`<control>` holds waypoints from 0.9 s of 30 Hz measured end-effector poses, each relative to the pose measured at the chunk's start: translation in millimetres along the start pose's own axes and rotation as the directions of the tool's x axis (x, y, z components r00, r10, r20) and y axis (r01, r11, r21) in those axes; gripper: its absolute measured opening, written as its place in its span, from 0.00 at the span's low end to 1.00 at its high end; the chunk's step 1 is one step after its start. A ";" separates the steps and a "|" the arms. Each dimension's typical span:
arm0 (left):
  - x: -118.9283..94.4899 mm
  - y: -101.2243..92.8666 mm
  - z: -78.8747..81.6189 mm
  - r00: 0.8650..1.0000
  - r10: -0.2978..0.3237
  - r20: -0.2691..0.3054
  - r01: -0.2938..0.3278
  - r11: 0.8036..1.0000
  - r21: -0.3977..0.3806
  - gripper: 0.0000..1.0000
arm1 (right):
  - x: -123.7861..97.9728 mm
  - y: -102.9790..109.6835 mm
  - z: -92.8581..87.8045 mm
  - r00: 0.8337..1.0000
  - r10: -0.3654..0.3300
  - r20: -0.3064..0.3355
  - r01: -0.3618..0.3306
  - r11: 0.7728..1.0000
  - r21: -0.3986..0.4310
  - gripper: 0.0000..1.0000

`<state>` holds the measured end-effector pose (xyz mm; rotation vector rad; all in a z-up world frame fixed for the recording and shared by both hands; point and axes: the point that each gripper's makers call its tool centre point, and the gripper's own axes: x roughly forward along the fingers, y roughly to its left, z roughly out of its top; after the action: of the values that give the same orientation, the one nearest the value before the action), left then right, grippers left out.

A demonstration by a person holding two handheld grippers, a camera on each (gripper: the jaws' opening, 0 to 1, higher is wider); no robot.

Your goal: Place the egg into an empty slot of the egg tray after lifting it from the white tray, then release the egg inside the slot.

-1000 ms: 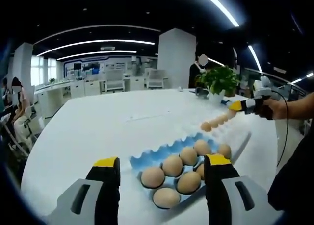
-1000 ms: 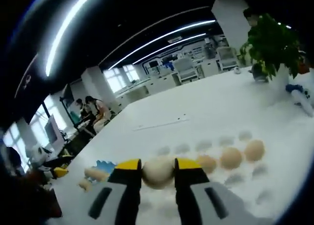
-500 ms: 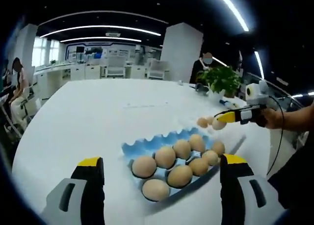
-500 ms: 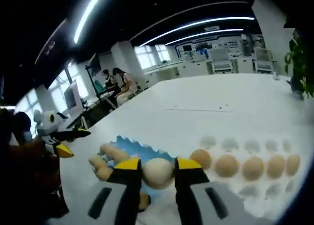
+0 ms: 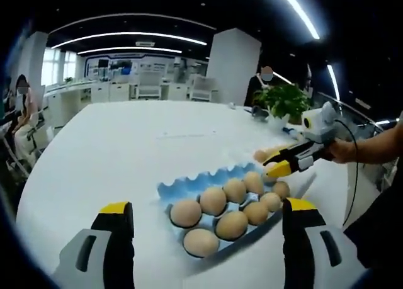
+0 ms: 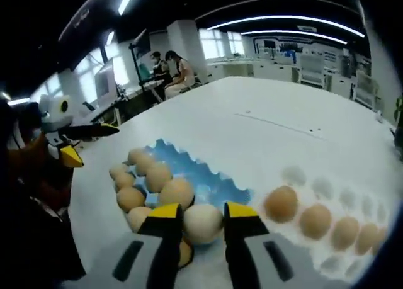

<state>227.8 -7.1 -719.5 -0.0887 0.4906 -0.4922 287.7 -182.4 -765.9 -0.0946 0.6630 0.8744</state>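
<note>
In the right gripper view the right gripper (image 6: 203, 221) is clamped on a pale egg (image 6: 202, 222), its yellow-tipped jaws pressed against both sides. The egg's lower half is hidden behind the jaws, so whether it touches the blue egg tray (image 6: 208, 183) just ahead and below cannot be told. Brown eggs (image 6: 157, 175) fill the tray's slots ahead-left of the jaws; one more is half hidden under the left jaw. Ahead-right lies the white tray (image 6: 327, 201), with a row of eggs running off toward the view's edge, blurred at the far end.

In the left gripper view the left gripper (image 5: 204, 216) stands wide open and holds nothing, the egg tray on the white tabletop (image 5: 126, 157) between and beyond its jaws. There the right gripper comes in from the right above the tray's far end; the egg it carries is hard to make out.
</note>
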 end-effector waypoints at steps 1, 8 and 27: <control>0.3 0.1 0.1 1.000 -0.001 -0.001 0.001 1.000 0.000 0.99 | 0.8 -0.1 -0.6 1.000 0.001 -0.004 -0.001 1.000 0.000 0.26; 1.1 1.2 0.5 1.000 0.001 -0.004 -0.001 1.000 -0.005 0.99 | 5.5 0.8 -6.8 0.999 0.019 -0.036 -0.020 1.000 -0.006 0.26; 3.4 4.2 3.1 1.000 0.008 -0.004 -0.008 1.000 0.005 0.97 | 11.6 0.5 -12.3 0.997 0.059 -0.043 -0.060 0.998 -0.018 0.26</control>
<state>233.7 -5.2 -719.1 -0.0811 0.4934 -0.4858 286.4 -178.4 -782.3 -0.1118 0.7001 0.9382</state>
